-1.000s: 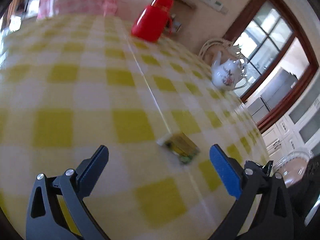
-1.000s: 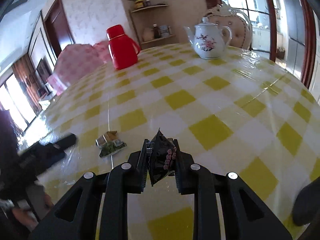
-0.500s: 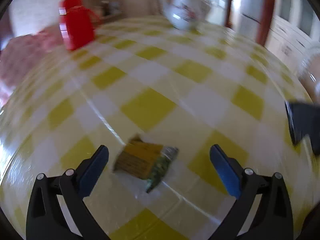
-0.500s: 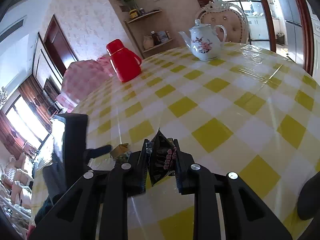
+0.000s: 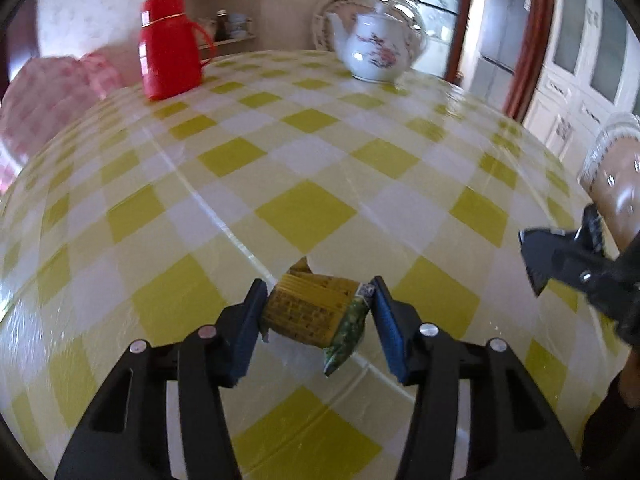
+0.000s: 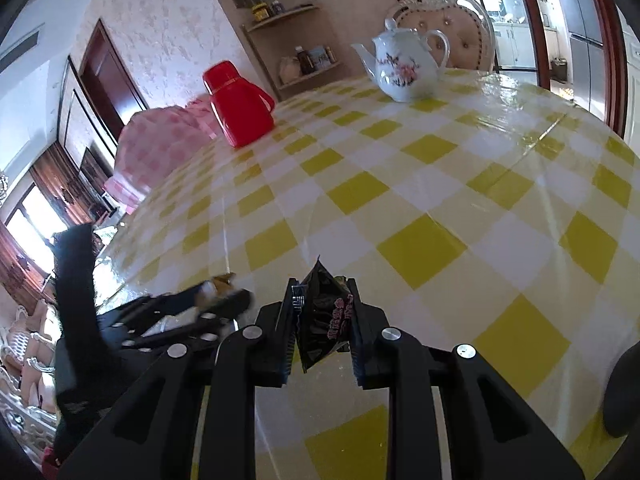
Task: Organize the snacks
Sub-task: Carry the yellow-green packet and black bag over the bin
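on the checked table: left gripper closing on a second snack

nearest the left wrist camera, the left gripper [image 5: 318, 312] has just been closing from wide open, and its blue pads [image 5: 386, 314] now bracket the crinkled yellow-and-green foil snack packet [image 5: 312, 312], which lies on the glossy yellow-and-white checked tablecloth [image 5: 304, 216]. the pads appear to touch the packet's ends; whether they press firmly cannot be told. a second ago the packet lay ahead of spread jaws, so the pick-up is judged under way, with lifting the next step. the right gripper [image 6: 324, 320] is clenched on a crumpled black foil snack packet with pink print [image 6: 324, 316], held just above the cloth, with the left tool beside it. further off stand a red plastic thermos jug [image 5: 170, 46] and a white floral porcelain teapot [image 5: 376, 50].
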A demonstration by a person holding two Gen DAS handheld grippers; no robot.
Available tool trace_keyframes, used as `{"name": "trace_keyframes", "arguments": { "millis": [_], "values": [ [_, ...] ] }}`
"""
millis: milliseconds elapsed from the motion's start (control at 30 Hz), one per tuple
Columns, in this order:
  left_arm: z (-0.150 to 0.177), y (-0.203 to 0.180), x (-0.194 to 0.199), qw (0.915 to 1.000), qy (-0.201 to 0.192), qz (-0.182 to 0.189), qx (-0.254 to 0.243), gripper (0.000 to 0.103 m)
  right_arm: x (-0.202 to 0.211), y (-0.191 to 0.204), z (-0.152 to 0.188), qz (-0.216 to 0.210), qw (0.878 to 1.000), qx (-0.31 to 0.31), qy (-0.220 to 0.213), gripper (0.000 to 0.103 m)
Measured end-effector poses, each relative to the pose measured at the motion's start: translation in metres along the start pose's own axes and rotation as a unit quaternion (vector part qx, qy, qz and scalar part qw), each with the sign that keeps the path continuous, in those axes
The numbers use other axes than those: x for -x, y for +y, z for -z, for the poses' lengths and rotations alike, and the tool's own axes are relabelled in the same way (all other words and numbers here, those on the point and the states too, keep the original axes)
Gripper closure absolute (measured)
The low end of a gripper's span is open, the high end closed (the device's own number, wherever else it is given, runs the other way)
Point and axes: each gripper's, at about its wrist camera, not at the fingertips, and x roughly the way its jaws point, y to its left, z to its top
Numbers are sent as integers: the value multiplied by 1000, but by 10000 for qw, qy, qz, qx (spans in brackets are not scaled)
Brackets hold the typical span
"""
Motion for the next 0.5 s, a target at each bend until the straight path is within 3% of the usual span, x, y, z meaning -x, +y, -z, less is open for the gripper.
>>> {"name": "trace_keyframes", "arguments": {
  "millis": [500],
  "values": [
    [45,30,63,9926,-409,-472,1042,50,-17,14,14,-57,9993,305,223,80]
  ]
}}
